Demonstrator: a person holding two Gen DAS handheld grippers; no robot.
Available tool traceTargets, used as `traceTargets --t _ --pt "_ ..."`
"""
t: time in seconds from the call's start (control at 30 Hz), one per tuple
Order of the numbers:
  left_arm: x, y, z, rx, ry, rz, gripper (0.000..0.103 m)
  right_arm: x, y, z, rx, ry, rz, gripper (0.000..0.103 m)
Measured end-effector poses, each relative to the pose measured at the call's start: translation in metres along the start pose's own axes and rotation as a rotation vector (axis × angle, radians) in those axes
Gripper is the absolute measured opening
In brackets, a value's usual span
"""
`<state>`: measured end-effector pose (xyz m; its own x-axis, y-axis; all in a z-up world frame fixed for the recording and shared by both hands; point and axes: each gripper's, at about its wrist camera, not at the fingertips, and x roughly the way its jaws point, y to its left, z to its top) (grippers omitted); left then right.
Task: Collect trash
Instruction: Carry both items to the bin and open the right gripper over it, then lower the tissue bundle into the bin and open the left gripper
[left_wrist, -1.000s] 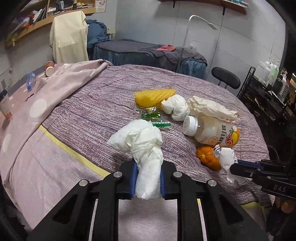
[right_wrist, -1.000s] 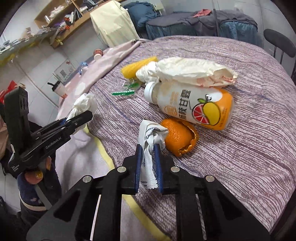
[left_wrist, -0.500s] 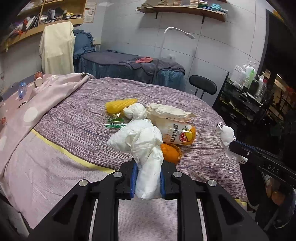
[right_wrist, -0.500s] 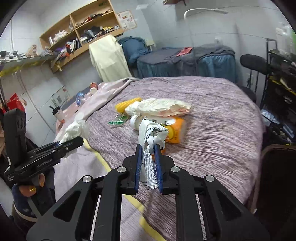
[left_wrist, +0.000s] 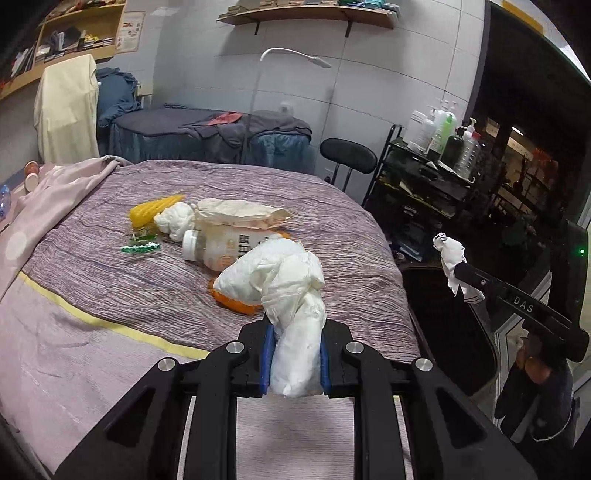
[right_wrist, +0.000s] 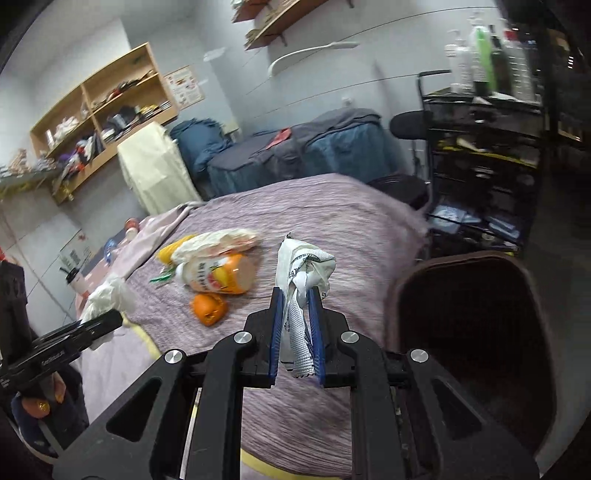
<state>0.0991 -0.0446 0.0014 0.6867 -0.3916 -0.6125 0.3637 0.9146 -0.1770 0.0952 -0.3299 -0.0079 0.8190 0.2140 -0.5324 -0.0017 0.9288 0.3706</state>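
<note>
Left gripper: blue pads clamped on a crumpled white tissue wad, held above the purple striped bedspread.

Right gripper: pads pinched on a crumpled white printed wrapper; print unreadable. Dark brown bin just right of it.

Beyond, on the bedspread: orange peel, then a lying plastic juice bottle with a citrus label, characters illegible.

"DAS" shows on the right gripper's finger in the left view.
</note>
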Motion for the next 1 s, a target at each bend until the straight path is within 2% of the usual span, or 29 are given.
traceTargets --t 0.13,0.33,0.63,0.7,0.73,0.8,1.0 --pt "0.004 -0.023 -0.002 0.033 0.008 -0.04 0.019 -0.018 -0.037 -0.006 0.045 -0.021 -0.089 0.015" --pt "0.014 -0.056 -0.007 0.079 0.028 -0.095 0.019 -0.028 -0.085 -0.026 0.096 -0.005 -0.22 0.015" --pt "0.031 -0.092 -0.012 0.126 0.073 -0.155 0.019 -0.022 -0.13 -0.058 0.149 0.046 -0.328 0.016" --pt "0.035 -0.098 -0.013 0.135 0.085 -0.167 0.019 -0.021 -0.135 -0.063 0.159 0.045 -0.346 0.025" --pt "0.037 -0.102 -0.014 0.141 0.09 -0.172 0.019 -0.021 -0.137 -0.064 0.164 0.044 -0.354 0.04" --pt "0.041 -0.109 -0.016 0.153 0.101 -0.182 0.019 -0.021 -0.14 -0.067 0.172 0.036 -0.384 0.062" --pt "0.052 -0.131 -0.018 0.192 0.125 -0.22 0.019 -0.028 -0.145 -0.064 0.177 0.009 -0.407 0.063"
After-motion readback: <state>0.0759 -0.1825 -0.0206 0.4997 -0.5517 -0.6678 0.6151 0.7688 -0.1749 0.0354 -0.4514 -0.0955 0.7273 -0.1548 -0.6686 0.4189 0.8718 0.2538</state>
